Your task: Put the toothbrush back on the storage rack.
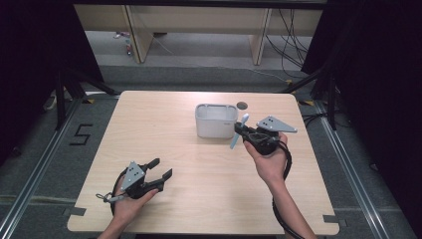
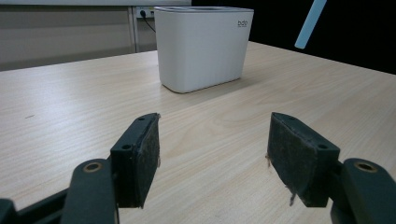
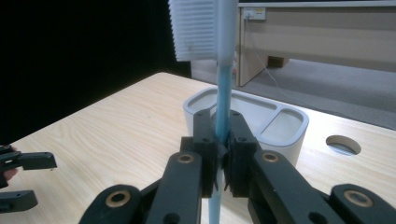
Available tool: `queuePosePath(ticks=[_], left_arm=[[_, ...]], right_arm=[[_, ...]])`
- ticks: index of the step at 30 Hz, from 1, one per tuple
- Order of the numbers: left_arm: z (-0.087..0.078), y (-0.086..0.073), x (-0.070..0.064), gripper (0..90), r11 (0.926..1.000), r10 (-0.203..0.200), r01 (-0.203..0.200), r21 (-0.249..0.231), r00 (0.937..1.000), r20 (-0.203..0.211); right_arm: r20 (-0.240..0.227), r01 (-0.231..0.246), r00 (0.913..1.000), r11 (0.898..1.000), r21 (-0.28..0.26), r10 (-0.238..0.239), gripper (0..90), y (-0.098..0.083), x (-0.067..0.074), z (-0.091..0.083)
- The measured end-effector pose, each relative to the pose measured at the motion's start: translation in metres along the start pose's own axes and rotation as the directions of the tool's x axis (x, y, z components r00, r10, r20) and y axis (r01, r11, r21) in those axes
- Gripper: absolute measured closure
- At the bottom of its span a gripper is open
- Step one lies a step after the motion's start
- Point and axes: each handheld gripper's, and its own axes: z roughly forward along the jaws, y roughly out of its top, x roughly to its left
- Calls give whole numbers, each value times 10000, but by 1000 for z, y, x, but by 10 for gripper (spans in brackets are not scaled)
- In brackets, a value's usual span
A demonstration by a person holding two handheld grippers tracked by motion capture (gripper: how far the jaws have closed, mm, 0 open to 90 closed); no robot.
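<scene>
A small grey mark reading "bdp", as far as it can be made out, stands near the upper right corner of the white container's (image 2: 201, 49) side wall in the left gripper view; a finer line under it is too small to read. On the grey floor left of the table (image 1: 149, 129), in the high view, black tape strips (image 1: 81, 134) form the numeral "5". A white socket plate (image 3: 254, 13) on the far wall in the right gripper view bears nothing readable.
</scene>
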Motion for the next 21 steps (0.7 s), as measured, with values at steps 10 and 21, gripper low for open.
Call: queuePosePath(ticks=[10, 21], left_arm=[[1, -1, 0, 337, 9999, 49, -48, -142, 10000, 71], [2, -1, -1, 339, 9998, 112, -111, -158, 9999, 49]], right_arm=[[287, 131, 9995, 9999, -105, -128, 852, 6, -7, 6], [492, 287, 9984, 9992, -267, -274, 852, 16, -9, 12]])
